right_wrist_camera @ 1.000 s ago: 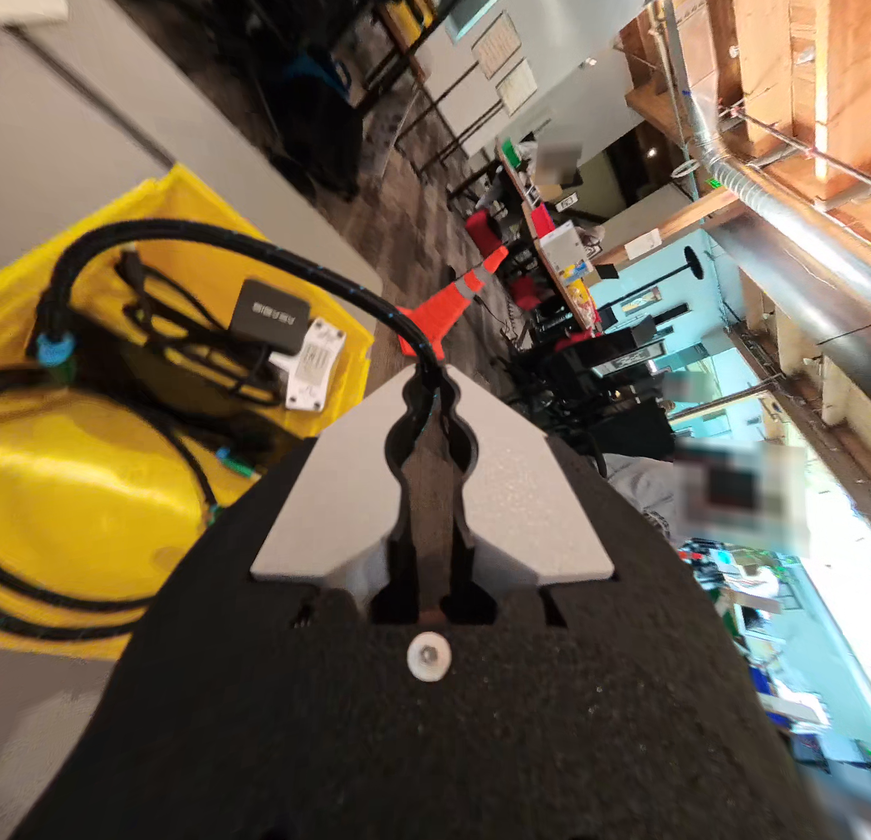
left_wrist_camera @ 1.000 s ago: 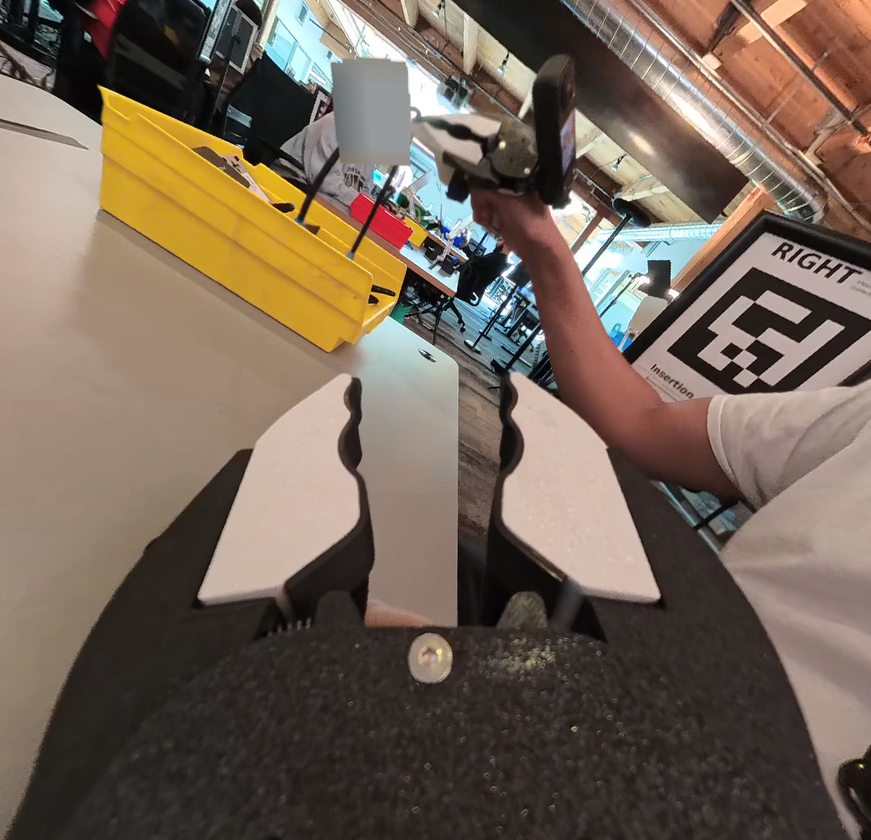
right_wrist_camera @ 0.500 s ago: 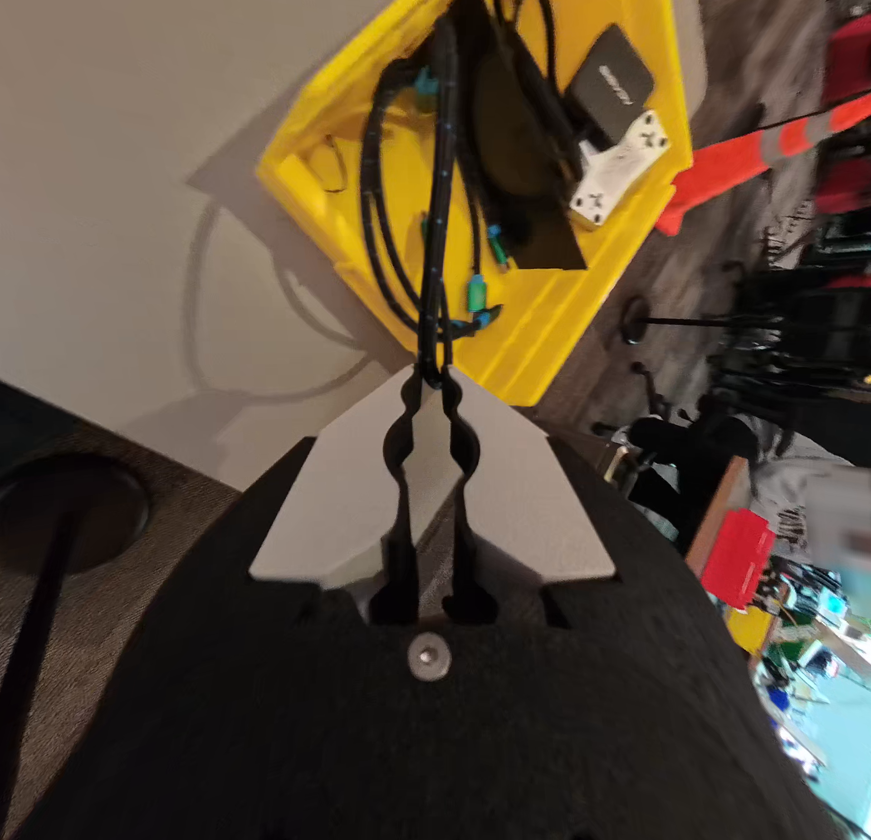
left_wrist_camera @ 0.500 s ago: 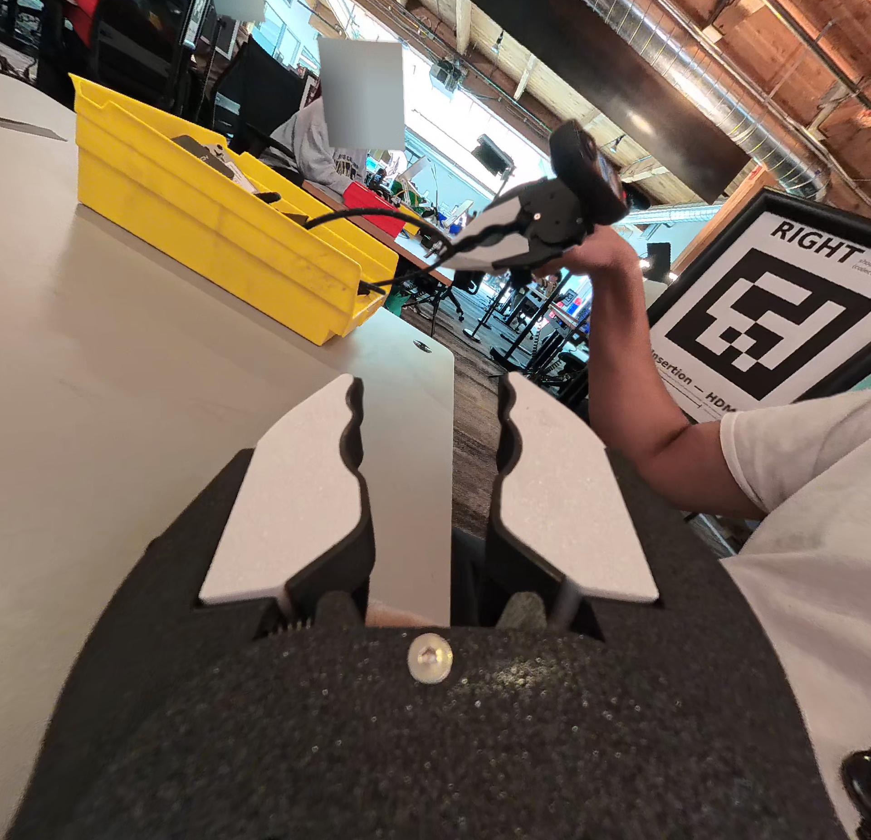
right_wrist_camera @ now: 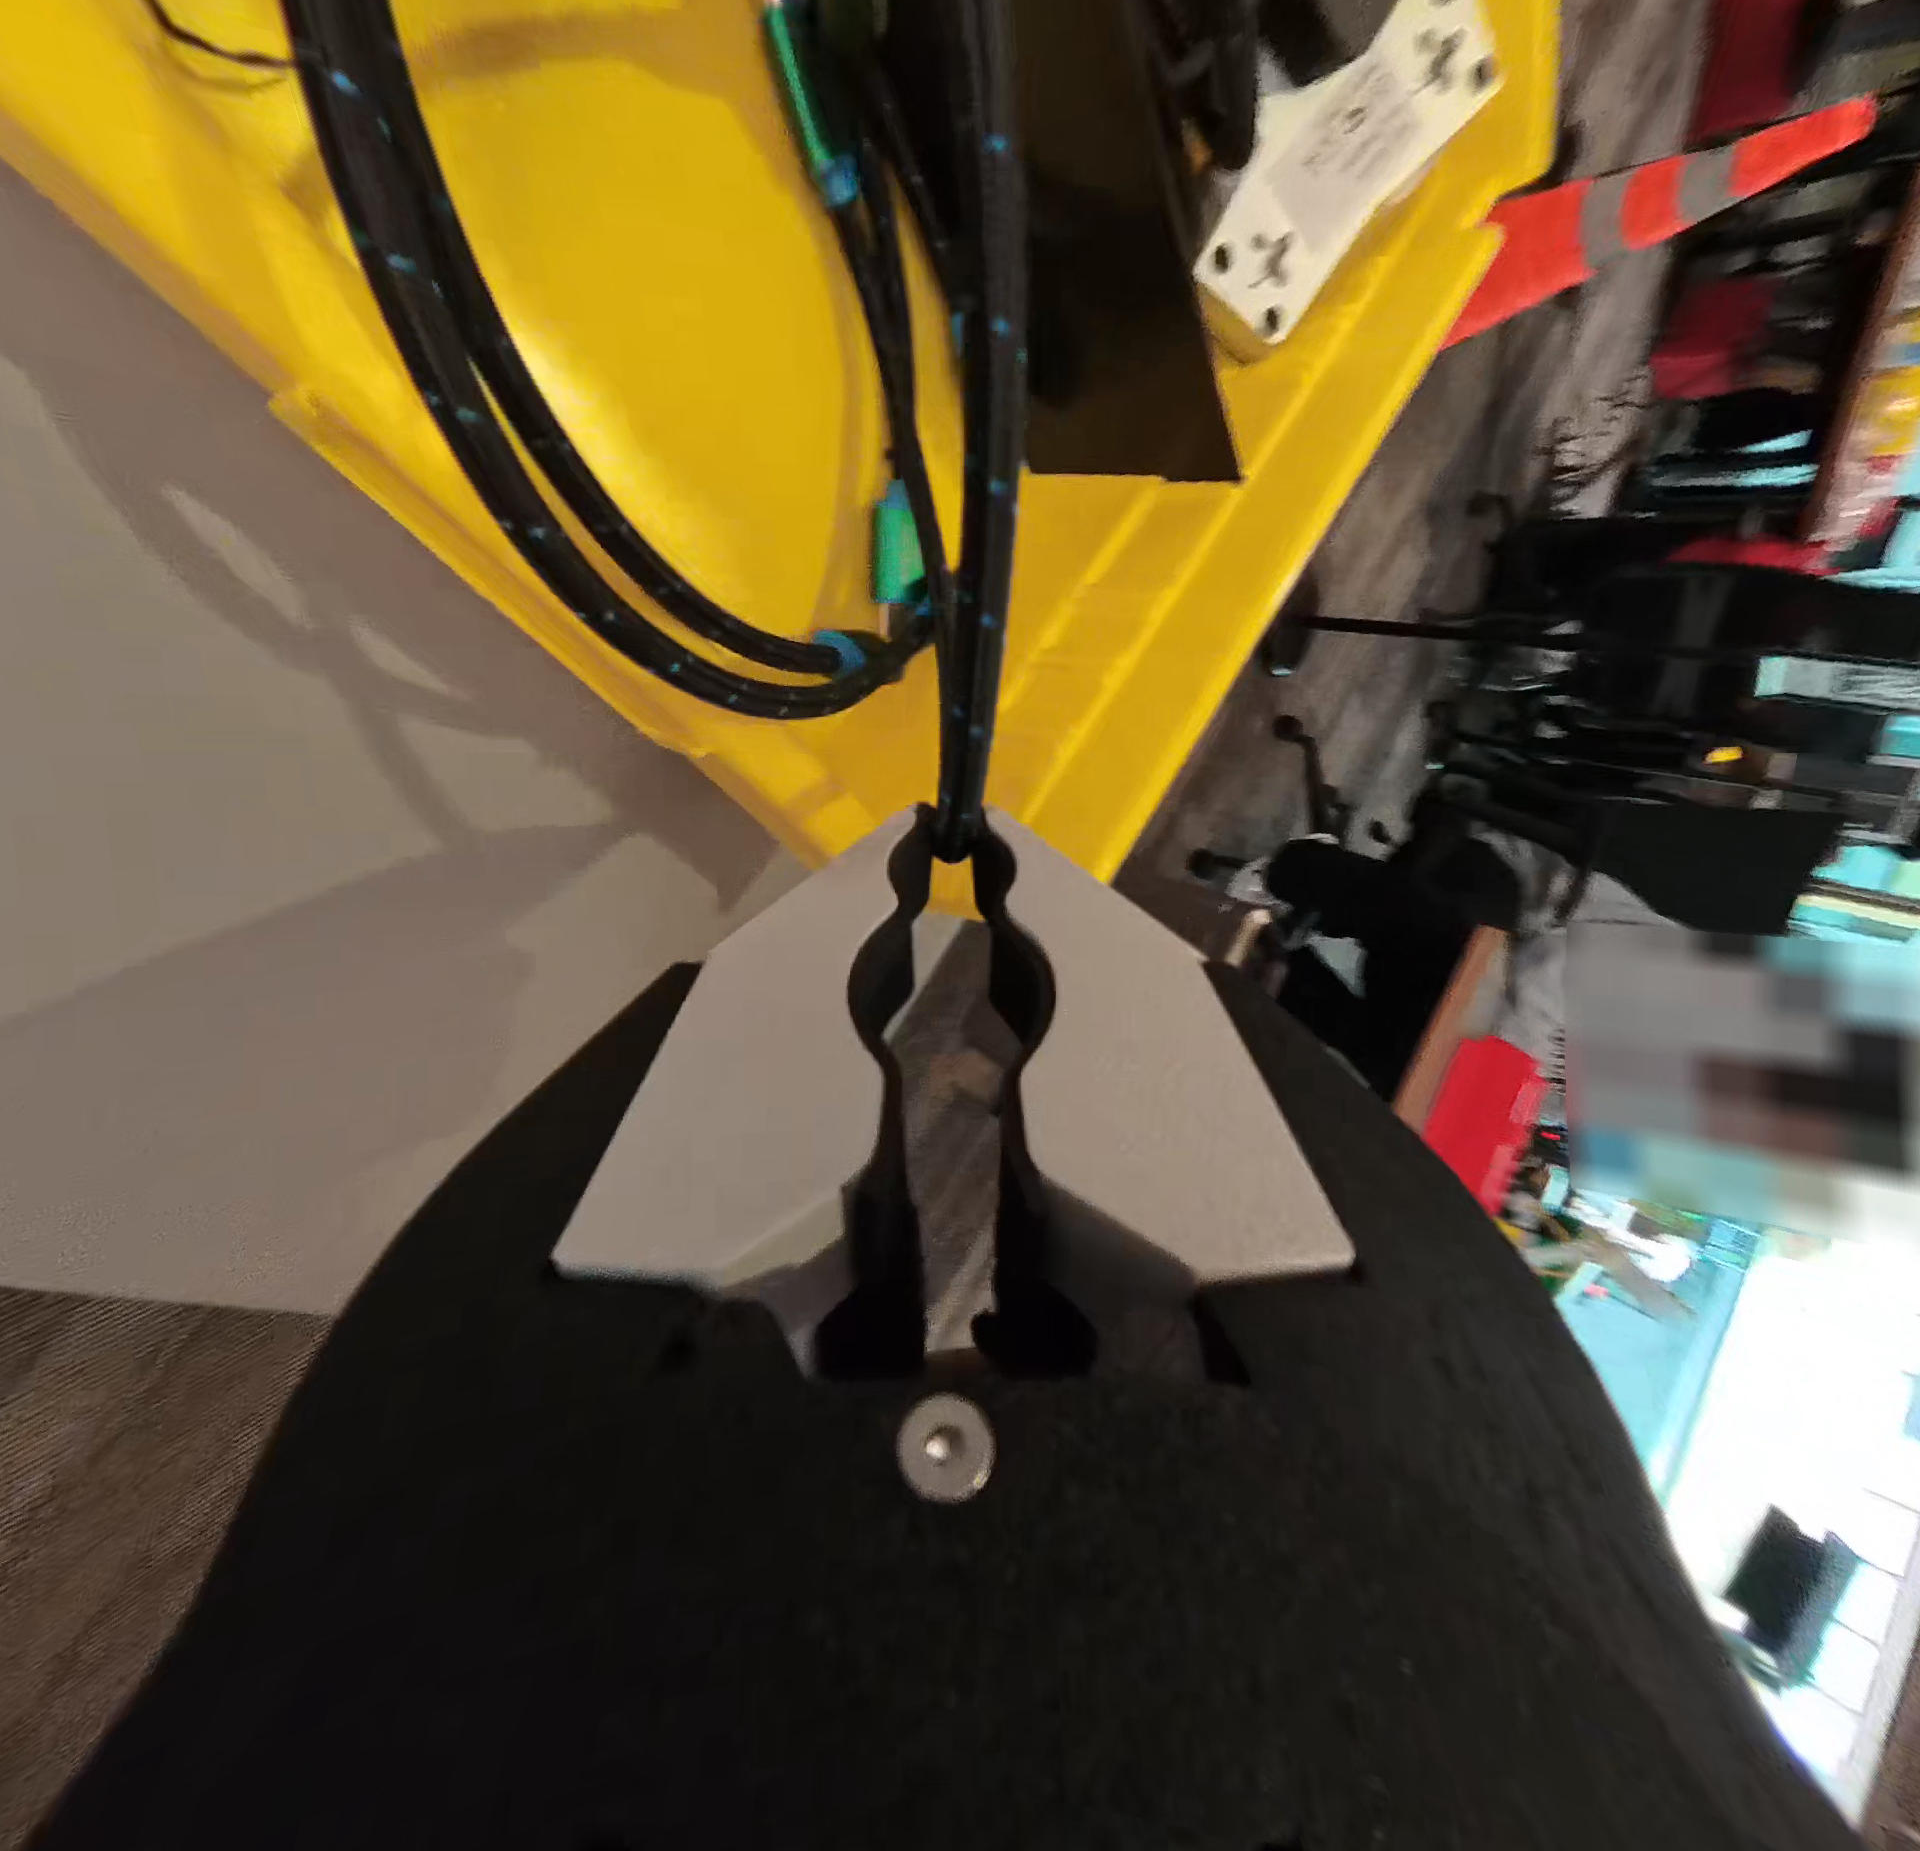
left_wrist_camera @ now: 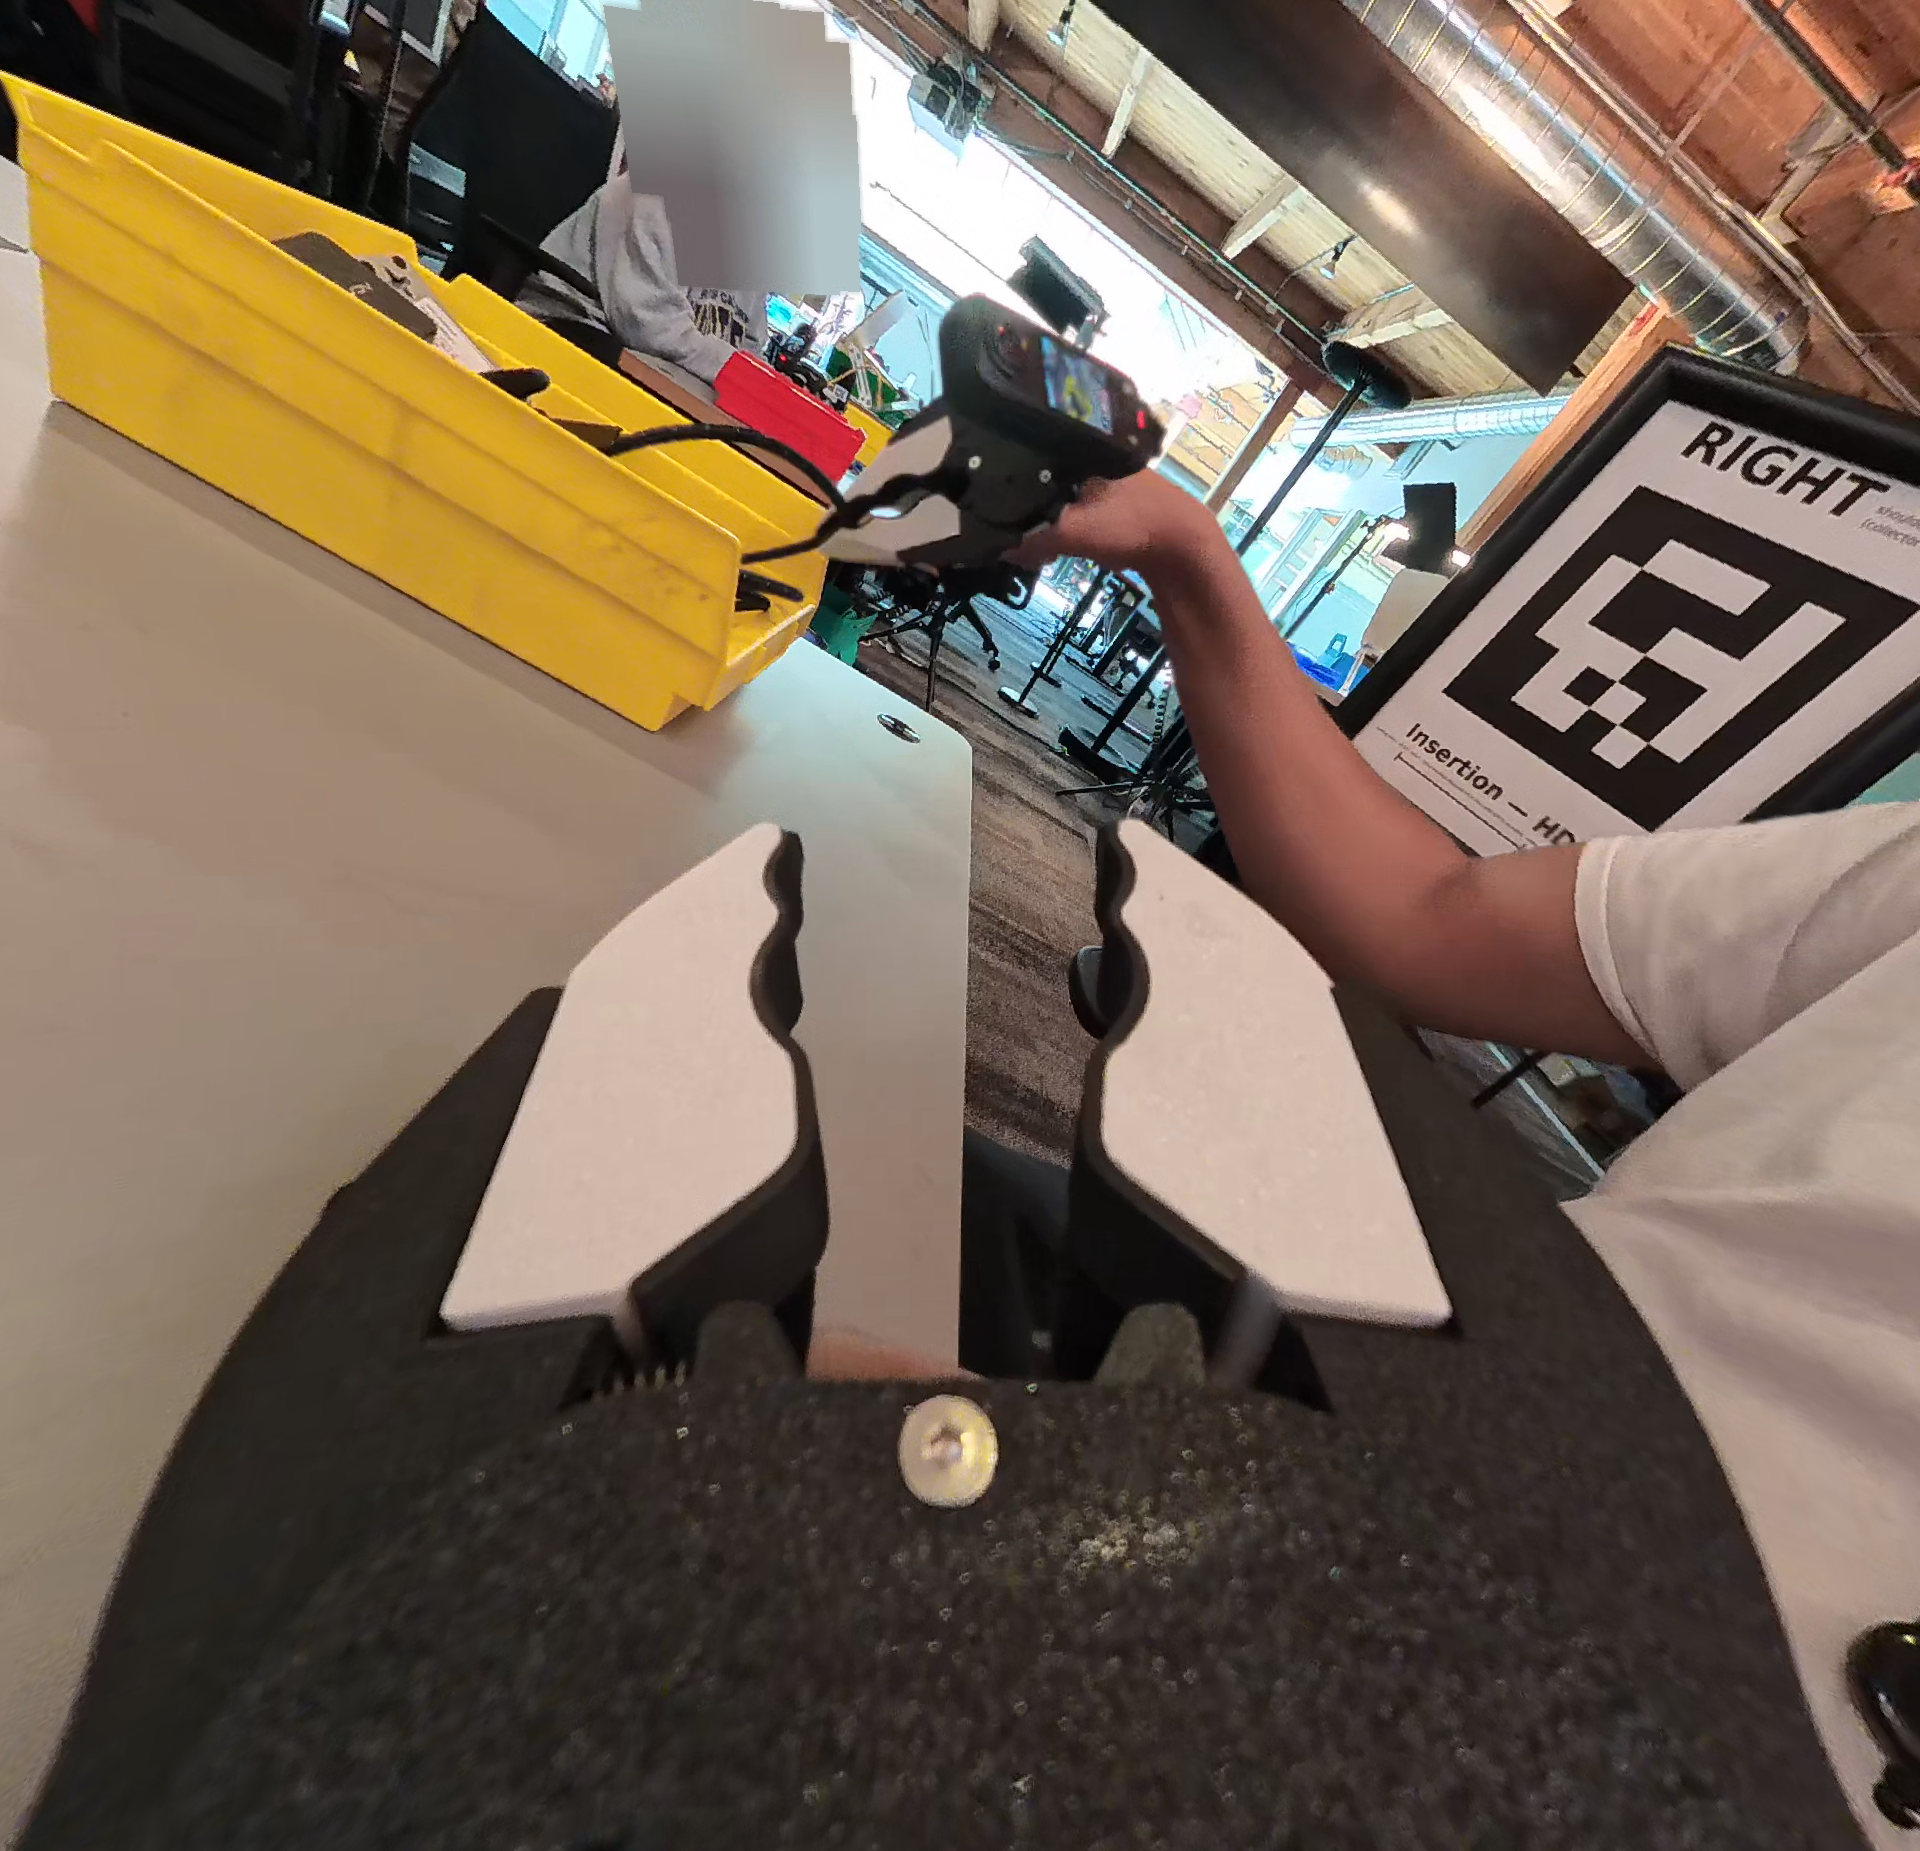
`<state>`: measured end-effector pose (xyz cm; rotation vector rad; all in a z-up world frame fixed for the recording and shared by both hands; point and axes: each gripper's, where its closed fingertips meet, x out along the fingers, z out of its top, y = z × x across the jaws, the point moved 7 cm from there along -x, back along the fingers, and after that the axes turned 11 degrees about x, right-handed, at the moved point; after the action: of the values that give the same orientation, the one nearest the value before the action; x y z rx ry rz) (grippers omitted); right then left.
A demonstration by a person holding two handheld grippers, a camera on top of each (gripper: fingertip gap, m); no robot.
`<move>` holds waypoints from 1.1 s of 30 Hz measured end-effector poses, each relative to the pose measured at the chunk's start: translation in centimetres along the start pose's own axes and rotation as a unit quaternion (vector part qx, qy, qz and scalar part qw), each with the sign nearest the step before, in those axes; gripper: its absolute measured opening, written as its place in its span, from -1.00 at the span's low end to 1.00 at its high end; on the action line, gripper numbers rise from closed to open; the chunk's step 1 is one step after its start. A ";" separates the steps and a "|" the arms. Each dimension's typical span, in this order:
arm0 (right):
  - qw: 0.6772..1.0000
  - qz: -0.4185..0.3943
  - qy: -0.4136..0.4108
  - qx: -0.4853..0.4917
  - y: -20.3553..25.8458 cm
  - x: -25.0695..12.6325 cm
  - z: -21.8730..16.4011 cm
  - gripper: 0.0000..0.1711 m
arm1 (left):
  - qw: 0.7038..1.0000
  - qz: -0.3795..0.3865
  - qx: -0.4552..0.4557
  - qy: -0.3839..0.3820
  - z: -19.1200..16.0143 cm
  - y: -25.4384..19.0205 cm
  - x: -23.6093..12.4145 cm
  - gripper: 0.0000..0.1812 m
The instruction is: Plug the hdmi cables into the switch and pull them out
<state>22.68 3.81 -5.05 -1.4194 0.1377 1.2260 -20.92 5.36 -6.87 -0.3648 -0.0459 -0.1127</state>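
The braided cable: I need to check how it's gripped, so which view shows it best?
The right wrist view: the braided cable runs from the yellow bin into the shut right gripper. The left wrist view shows only thin loops at distance.

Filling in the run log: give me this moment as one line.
left tongs: open, empty, over table edge | right tongs: shut on braided HDMI cable | cable trails into yellow bin

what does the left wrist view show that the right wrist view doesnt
Only the left wrist view shows the open left gripper over the pale table edge, the person's arm and a framed black-and-white marker sign.

Only the right wrist view shows the bin's inside: coiled cables and a white flat plate.

Both show the yellow plastic bin, and the right gripper pinching a black braided cable.
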 end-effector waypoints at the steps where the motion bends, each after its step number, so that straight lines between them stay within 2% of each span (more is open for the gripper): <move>1: 1.000 0.025 0.009 0.009 0.0 0.6 -0.4 -0.93 | 1.000 -0.001 0.001 0.001 0.0 0.0 0.1 -0.41; 5: 0.983 0.156 -0.005 0.094 0.3 1.8 -1.5 -0.73 | 1.000 -0.004 -0.003 0.004 -0.2 0.0 0.2 -0.41; 8: 0.945 0.261 -0.034 0.193 0.2 0.9 -2.0 -0.38 | 1.000 -0.003 -0.002 0.006 -0.2 0.1 0.1 -0.40; 9: 0.934 0.280 -0.054 0.213 0.1 0.3 -2.0 -0.33 | 1.000 -0.002 -0.001 0.006 -0.2 0.2 0.1 -0.40; 11: 0.925 0.273 -0.103 0.242 -0.1 -1.2 -2.2 -0.29 | 1.000 0.005 0.003 0.008 -0.1 0.5 0.0 -0.40; 13: 0.923 0.233 -0.153 0.265 -0.2 -2.6 -2.2 -0.29 | 0.999 0.029 0.030 0.017 0.2 0.8 -0.4 -0.40; 16: 0.898 0.166 -0.244 0.327 0.3 -4.9 -1.1 -0.29 | 0.982 0.119 0.137 0.050 1.4 1.3 -1.3 -0.42; 18: 0.856 0.148 -0.311 0.386 1.7 -6.5 -0.2 -0.29 | 0.963 0.181 0.193 0.056 2.9 0.9 -2.2 -0.41; 21: 0.771 0.137 -0.413 0.465 4.8 -8.2 0.9 -0.32 | 0.944 0.267 0.188 0.046 4.8 -0.4 -4.8 -0.39; 22: 0.753 0.136 -0.417 0.491 5.8 -8.1 1.0 -0.35 | 0.937 0.292 0.186 0.043 5.0 -1.0 -6.0 -0.38; 25: 0.750 0.120 -0.389 0.520 8.6 -6.8 0.8 -0.35 | 0.879 0.422 0.208 0.076 4.4 -2.1 -10.9 -0.34; 29: 0.726 0.119 -0.391 0.554 9.1 -5.8 0.1 -0.35 | 0.766 0.571 0.254 0.148 0.8 -2.4 -18.5 -0.34; 30: 0.729 0.111 -0.385 0.554 9.0 -5.3 -0.2 -0.36 | 0.745 0.598 0.255 0.151 -0.4 -2.2 -20.3 -0.38; 31: 0.737 0.105 -0.375 0.552 8.8 -4.8 -0.5 -0.36 | 0.728 0.618 0.251 0.156 -0.9 -1.8 -21.7 -0.43; 33: 0.744 0.102 -0.371 0.546 8.4 -4.4 -0.5 -0.36 | 0.726 0.635 0.220 0.147 -0.1 -0.8 -23.1 -0.39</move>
<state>15.24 -1.46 -7.57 0.1524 0.3844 1.4161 -43.93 6.91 -8.14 0.1669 0.4953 1.2063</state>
